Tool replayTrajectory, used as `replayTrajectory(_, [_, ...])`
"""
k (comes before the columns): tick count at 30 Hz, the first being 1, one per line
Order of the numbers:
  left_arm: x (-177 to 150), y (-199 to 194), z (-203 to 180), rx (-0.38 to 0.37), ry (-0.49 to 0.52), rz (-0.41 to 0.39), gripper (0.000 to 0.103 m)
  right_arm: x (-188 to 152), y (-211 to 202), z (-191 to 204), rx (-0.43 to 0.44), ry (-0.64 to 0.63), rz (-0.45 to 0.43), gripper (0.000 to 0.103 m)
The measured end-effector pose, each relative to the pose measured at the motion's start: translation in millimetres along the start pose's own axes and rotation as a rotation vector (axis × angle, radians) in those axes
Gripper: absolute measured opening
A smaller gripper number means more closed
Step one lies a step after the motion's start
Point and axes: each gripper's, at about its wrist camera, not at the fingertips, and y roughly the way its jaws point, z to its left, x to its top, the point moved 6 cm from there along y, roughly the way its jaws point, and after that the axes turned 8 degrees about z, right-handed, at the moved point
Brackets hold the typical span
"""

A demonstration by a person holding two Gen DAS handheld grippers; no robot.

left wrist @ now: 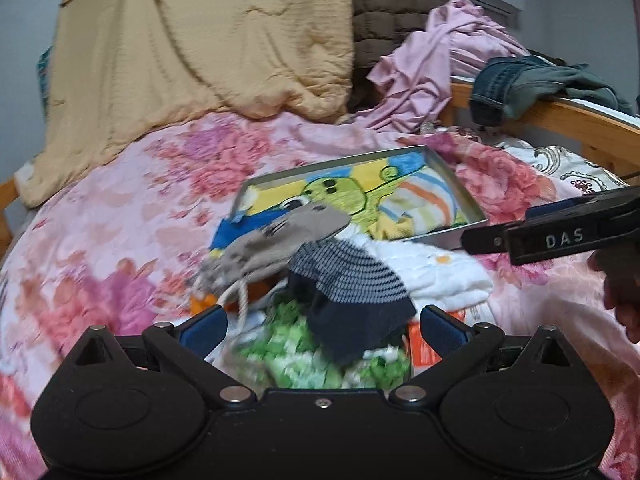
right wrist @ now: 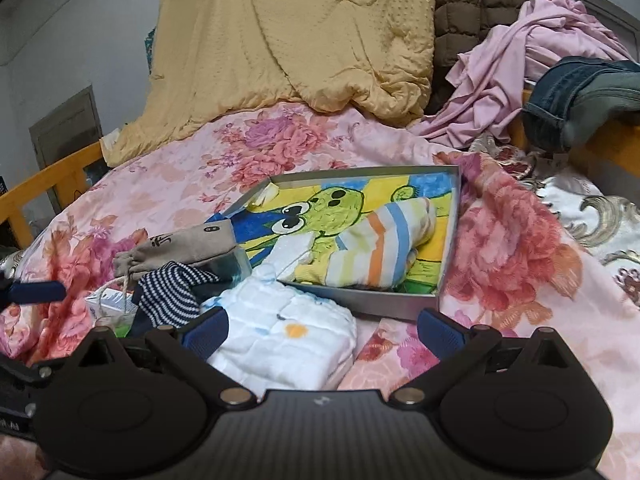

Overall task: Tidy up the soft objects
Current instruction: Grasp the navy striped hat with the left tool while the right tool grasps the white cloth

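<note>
Nearest the left wrist camera, the left gripper (left wrist: pixel 322 330) had its blue-padded fingers (left wrist: pixel 204 330) spread wide, holding nothing, above a green-and-white patterned cloth (left wrist: pixel 304 364). A striped sock (left wrist: pixel 352 296) lay over that cloth, between the fingers but not touched by them. Just beyond it lay a grey drawstring pouch (left wrist: pixel 276 244), blurred in this view, its cord hanging down.

The right gripper (right wrist: pixel 322 330) was likewise wide open and empty, its left finger (right wrist: pixel 208 330) just over the near edge of a folded white quilted cloth (right wrist: pixel 288 340) on the pink floral bedspread (right wrist: pixel 520 280). Behind the cloth sat a shallow tray (right wrist: pixel 400 308) lined with a frog cartoon, and in it lay a rolled pastel-striped cloth (right wrist: pixel 380 248). Farther back, a yellow quilt (right wrist: pixel 288 40) was heaped against the wall, with pink clothing (right wrist: pixel 520 76) and jeans (right wrist: pixel 568 100) to its right.
</note>
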Motion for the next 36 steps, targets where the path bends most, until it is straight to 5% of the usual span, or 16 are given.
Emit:
replayTrajectory(10, [24, 42, -5, -0.031, 0.093, 0.031, 0.102, 2, 39, 6, 0.055, -0.111, -0.009, 0.102])
replayTrajectory(22, [28, 62, -20, -0.064, 0.155, 0.066, 0.099, -4, 50, 1, 0.091, -0.086, 0.040, 0.099])
replayTrajectory(36, [19, 72, -10, -0.129, 0.110, 0.135, 0.079, -9, 58, 3, 0.102, -0.091, 0.093, 0.084])
